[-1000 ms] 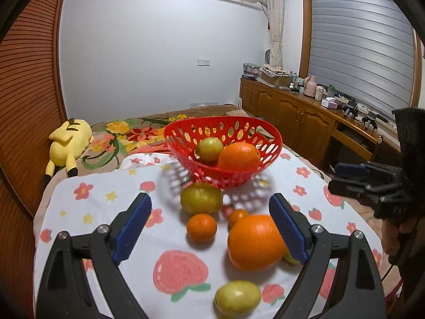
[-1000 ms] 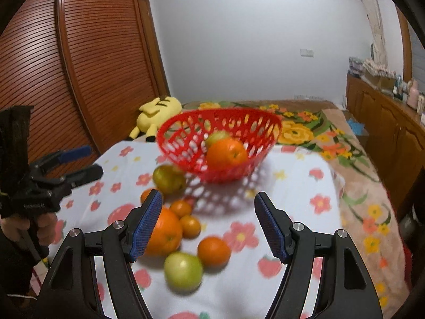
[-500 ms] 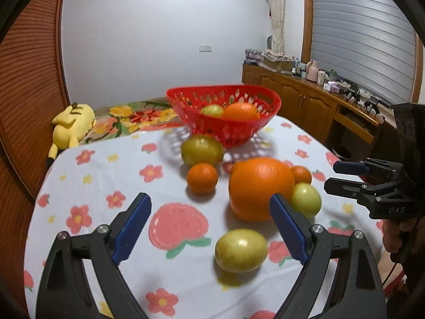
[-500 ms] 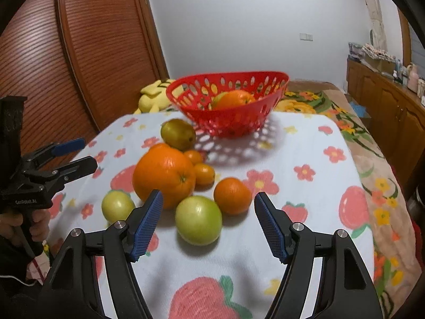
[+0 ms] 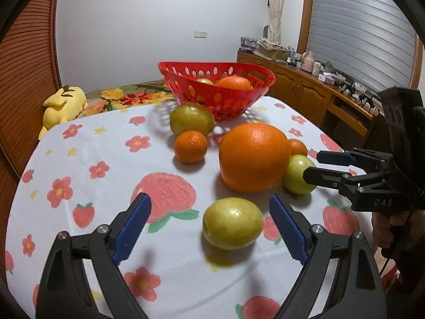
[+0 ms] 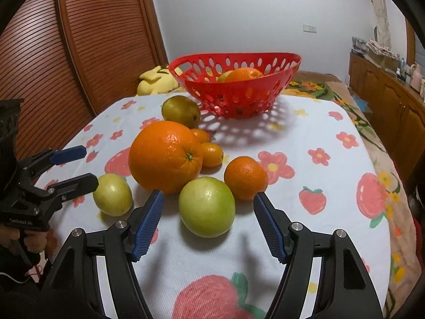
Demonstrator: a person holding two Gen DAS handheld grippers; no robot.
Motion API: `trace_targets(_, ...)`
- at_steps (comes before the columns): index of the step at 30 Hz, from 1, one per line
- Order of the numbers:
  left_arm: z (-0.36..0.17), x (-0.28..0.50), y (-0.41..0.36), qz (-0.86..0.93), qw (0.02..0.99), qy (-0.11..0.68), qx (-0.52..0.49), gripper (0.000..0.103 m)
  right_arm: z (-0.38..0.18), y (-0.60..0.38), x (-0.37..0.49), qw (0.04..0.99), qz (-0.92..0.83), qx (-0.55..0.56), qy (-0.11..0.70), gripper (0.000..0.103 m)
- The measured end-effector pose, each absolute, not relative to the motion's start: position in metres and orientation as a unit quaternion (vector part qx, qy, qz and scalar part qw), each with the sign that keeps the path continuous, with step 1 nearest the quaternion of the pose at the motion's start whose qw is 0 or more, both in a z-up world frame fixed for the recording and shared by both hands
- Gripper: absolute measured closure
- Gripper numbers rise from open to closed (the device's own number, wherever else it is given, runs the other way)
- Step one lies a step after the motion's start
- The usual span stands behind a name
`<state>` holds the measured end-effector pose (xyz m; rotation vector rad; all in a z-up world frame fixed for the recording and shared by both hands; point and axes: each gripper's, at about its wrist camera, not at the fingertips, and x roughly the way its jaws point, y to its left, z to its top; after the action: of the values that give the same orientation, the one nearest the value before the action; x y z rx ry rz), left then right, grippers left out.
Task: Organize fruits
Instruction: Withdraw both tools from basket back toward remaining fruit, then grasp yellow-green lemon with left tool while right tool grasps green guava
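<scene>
gaping left gripper [image 5: 208, 222] – right gripper [image 6: 208, 220] likewise, empty, its body [image 5: 382, 202] lettered "das"

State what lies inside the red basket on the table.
Inside the red basket, an orange shows above the rim, with a green-yellow fruit beside it. The basket's wall hides its floor and anything lower.

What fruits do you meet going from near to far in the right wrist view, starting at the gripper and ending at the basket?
Green apple → big orange → olive-green fruit → red basket.
</scene>
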<state>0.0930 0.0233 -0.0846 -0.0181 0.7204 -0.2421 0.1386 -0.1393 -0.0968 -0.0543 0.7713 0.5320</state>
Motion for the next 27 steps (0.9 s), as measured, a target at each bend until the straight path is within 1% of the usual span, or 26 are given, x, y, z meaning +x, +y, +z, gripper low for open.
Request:
trace_targets(5,-0.095,0.096,0.018,-0.115,0.921,0.372,-0.005,0.012,-0.103,-0.135,0.141,0.887,0.256,-0.031,0.382,0.031)
trace_targets(9,-0.101,0.099,0.014,-0.12,0.916,0.384,-0.004,0.013,-0.109,-0.132,0.145,0.881,0.256,-0.032,0.398,0.037)
trace_targets(12,-0.105,0.099,0.012,-0.13,0.911,0.391,-0.011,0.016,-0.11,-0.13,0.144,0.88,0.258,-0.034,0.398,0.039)
trace_targets(14,-0.108,0.101,0.012,-0.134,0.907,0.398,-0.018,0.016,-0.111,-0.128,0.144,0.879,0.258,-0.037,0.398,0.04)
trace_targets(15,-0.109,0.102,0.012,-0.136,0.906,0.4,-0.019,0.017,-0.112,-0.128,0.144,0.881,0.254,-0.042,0.396,0.044)
trace_targets(16,-0.109,0.102,0.011,-0.136,0.906,0.401,-0.019,0.018,-0.112,-0.128,0.144,0.884,0.249,-0.045,0.394,0.05)
trace_targets(20,-0.112,0.102,0.011,-0.138,0.904,0.405,-0.021,0.026,-0.112,-0.132,0.143,0.883,0.251,-0.042,0.394,0.05)
trace_targets(25,-0.112,0.103,0.01,-0.15,0.901,0.407,-0.025,0.039,-0.112,-0.132,0.139,0.881,0.26,-0.041,0.392,0.05)
trace_targets(27,-0.112,0.102,0.009,-0.154,0.9,0.407,-0.025,0.041,-0.112,-0.132,0.136,0.88,0.265,-0.04,0.392,0.05)
